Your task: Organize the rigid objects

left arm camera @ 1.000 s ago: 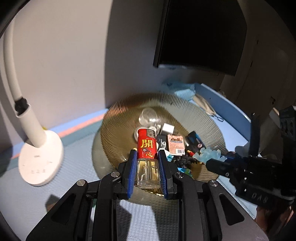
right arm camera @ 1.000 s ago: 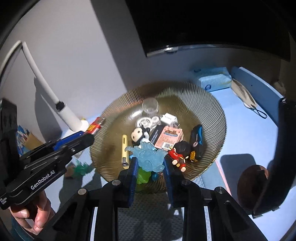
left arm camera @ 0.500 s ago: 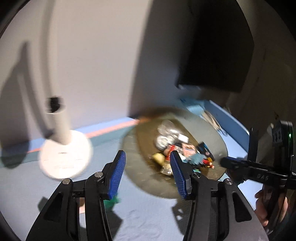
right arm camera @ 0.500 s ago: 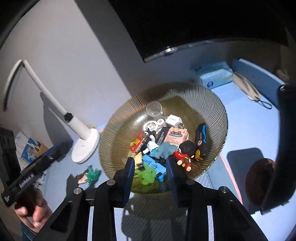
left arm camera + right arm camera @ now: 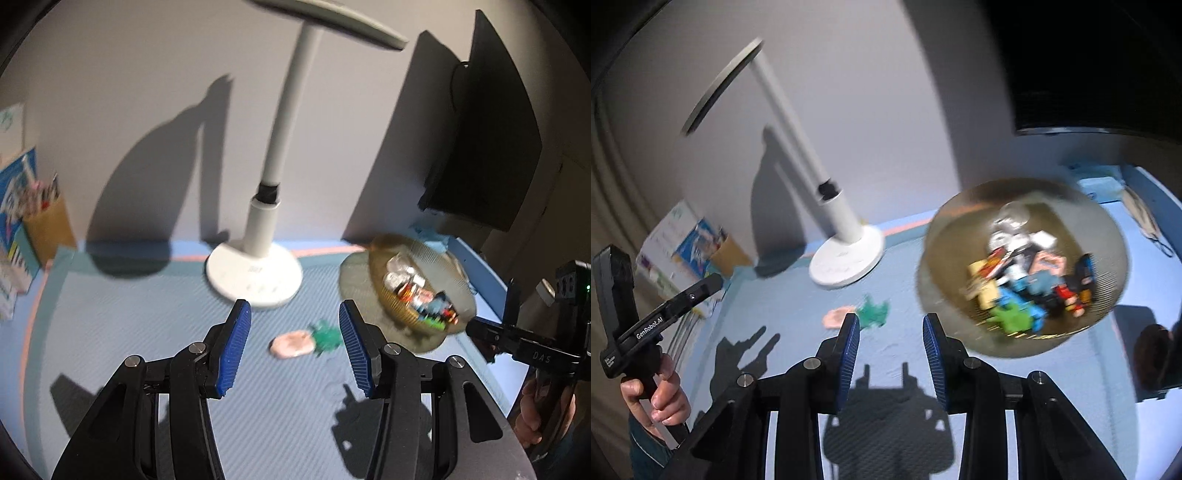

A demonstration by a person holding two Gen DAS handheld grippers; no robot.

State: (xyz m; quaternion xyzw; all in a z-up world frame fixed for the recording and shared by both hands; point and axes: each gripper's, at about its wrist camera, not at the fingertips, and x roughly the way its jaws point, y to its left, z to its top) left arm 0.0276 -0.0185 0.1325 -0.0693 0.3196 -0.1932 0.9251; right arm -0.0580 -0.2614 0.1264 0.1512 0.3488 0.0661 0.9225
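A ribbed golden bowl (image 5: 447,264) (image 5: 945,236) on the blue mat holds several small rigid items, among them a red lighter, toy figures and a clear cup. A pink oval piece (image 5: 291,344) (image 5: 835,317) and a green toy (image 5: 327,334) (image 5: 873,312) lie together on the mat left of the bowl. My left gripper (image 5: 295,349) is open and empty, above and just short of these two. My right gripper (image 5: 891,356) is open and empty, pulled back from the bowl; it shows at the right in the left wrist view (image 5: 517,341).
A white desk lamp (image 5: 255,273) (image 5: 846,258) stands behind the two loose pieces. A dark monitor (image 5: 480,122) hangs at the back right. A box of pens and books (image 5: 40,221) (image 5: 694,251) sits at the far left. A blue tissue pack (image 5: 1102,184) lies behind the bowl.
Both grippers let go of their loads, the lighter and the blue toy, into the bowl, opened, and drew back. Both views swung left toward the lamp and the loose pieces.
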